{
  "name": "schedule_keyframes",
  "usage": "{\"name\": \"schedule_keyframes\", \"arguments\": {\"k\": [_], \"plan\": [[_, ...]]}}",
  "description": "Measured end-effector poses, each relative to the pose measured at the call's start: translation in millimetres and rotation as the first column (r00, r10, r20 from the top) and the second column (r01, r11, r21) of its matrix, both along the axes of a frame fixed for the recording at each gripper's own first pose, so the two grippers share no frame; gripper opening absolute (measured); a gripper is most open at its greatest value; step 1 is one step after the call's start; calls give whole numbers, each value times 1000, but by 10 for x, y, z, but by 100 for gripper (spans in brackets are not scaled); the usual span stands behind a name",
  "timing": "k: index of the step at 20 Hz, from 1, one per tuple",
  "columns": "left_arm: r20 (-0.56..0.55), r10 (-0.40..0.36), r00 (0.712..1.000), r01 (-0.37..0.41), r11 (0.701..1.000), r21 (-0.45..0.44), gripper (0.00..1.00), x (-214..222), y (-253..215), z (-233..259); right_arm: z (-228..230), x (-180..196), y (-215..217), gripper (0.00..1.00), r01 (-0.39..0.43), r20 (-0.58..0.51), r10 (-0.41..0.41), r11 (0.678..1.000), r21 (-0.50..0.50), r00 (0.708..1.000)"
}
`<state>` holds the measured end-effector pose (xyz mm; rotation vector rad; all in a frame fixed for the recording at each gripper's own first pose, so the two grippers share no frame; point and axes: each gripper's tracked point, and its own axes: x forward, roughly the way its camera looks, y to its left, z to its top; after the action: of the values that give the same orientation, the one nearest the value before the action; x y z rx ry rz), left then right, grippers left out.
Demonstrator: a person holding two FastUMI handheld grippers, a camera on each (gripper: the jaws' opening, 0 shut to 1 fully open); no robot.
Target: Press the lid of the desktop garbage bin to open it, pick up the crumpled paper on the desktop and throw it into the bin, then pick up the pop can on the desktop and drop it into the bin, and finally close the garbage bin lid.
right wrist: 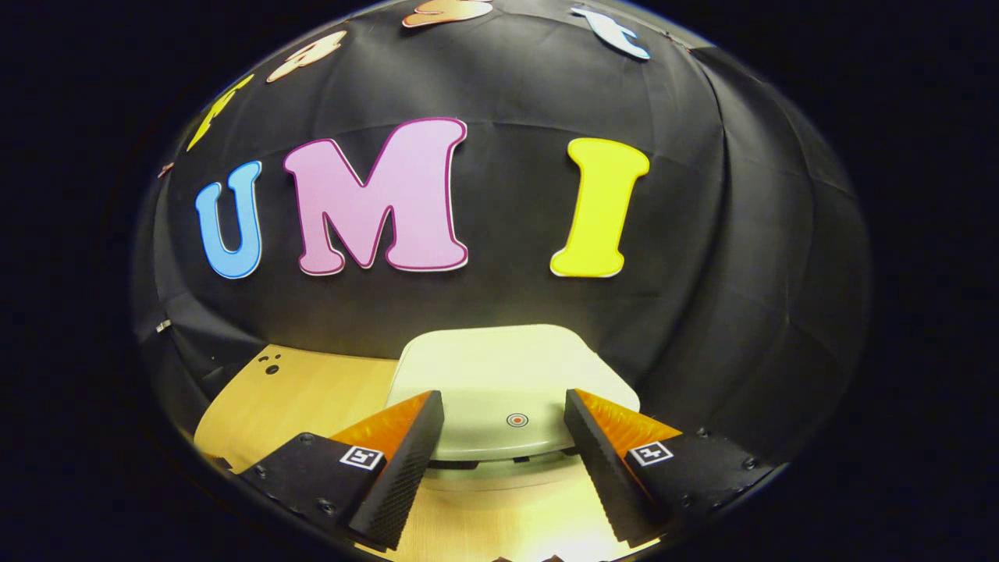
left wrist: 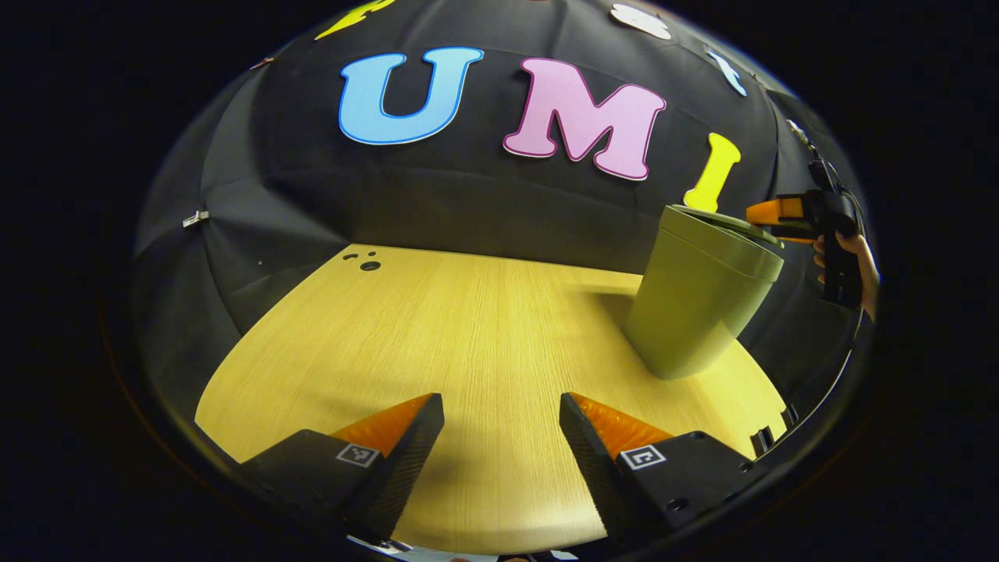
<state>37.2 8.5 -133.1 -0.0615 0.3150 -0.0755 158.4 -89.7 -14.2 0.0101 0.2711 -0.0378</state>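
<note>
Two grippers are in your hands, and both stand with their fingers spread apart and nothing between them. In the left gripper view, your left gripper [left wrist: 501,406] hangs over the bare wooden desktop [left wrist: 468,328], its fingers wide and gripping nothing. Off to the right in that view the garbage bin [left wrist: 695,300] stands upright on the desktop near its far right edge, a green tapered tub with its lid [left wrist: 730,222] down on top. Your right gripper [left wrist: 769,222] reaches in from the right at lid height, with your hand [left wrist: 855,261] wrapped around its handle; its tips sit at the lid's edge, though whether they touch it cannot be told from there. In the right gripper view, your right gripper [right wrist: 503,406] looks along the pale lid [right wrist: 507,375] from just above it, fingers parted to either side of the lid's near part. A small round target mark [right wrist: 517,420] sits on the lid between the two fingers. The lid lies flat and closed, with a thin dark gap under its near rim. A strip of desktop [right wrist: 296,390] shows to the lid's left.
</note>
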Motion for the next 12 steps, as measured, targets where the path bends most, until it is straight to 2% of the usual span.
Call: {"name": "schedule_keyframes", "arguments": {"k": [3, 7, 12], "plan": [[-6, 24, 1000, -24, 1000, 4, 96, 6, 104, -24, -35, -19, -3, 98, 10, 0, -10, 1000, 26, 1000], [-14, 47, 999, -47, 999, -23, 96, 39, 214, -25, -116, -42, -6, 98, 8, -14, -8, 1000, -8, 1000], [-44, 67, 997, -69, 997, -45, 96, 27, 258, -159, -73, 15, 10, 99, -25, -2, 25, 1000, -3, 1000]]}}
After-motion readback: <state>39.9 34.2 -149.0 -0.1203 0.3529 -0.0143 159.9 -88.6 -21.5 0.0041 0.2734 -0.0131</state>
